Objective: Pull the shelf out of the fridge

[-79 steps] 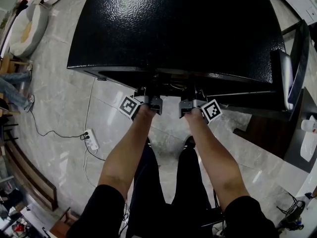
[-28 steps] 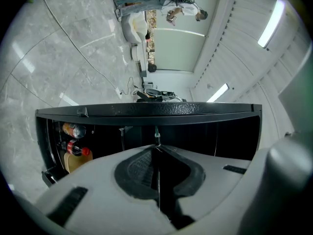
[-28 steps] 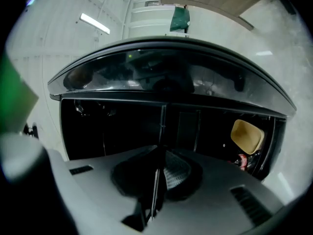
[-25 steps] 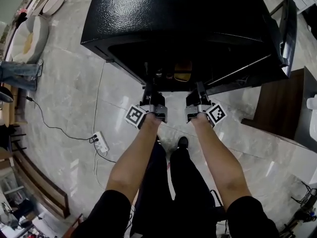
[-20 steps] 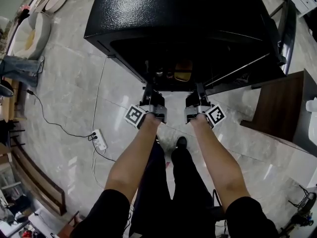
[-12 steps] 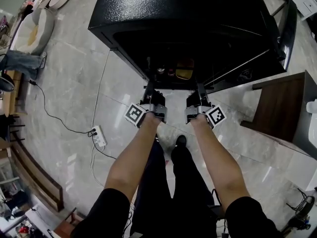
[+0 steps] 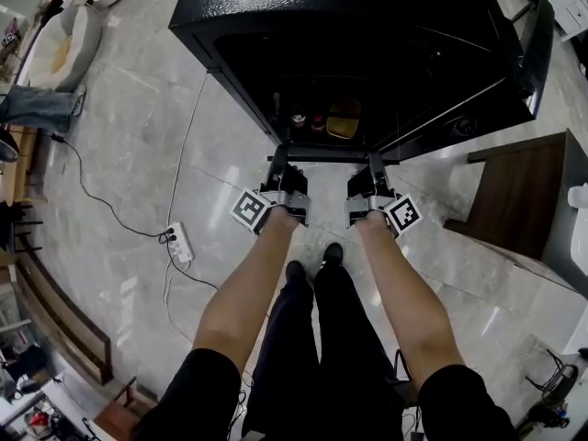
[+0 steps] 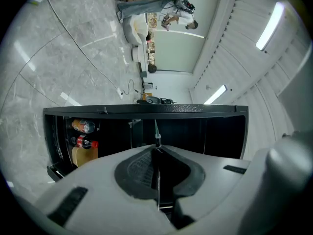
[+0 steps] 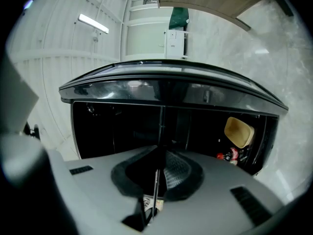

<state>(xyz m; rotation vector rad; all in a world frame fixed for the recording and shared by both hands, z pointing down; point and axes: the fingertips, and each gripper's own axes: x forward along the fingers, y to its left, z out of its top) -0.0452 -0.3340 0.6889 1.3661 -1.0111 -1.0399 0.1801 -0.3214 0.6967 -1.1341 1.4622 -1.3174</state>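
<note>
Thin, dark-rimmed flat shelf [image 7: 326, 158], front edge clamped in ribbed pads of left gripper [image 7: 276, 157] and right gripper [image 7: 375, 158]; pebbled glossy black fridge [image 7: 349, 26], open

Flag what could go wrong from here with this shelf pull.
1. The left gripper and right gripper are each shut on only the front edge of the thin shelf. Once it clears the fridge, its back end may drop and twist out of the grip.
2. A power strip and its cable lie near the person's shoes. A step backward could catch on them.
</note>
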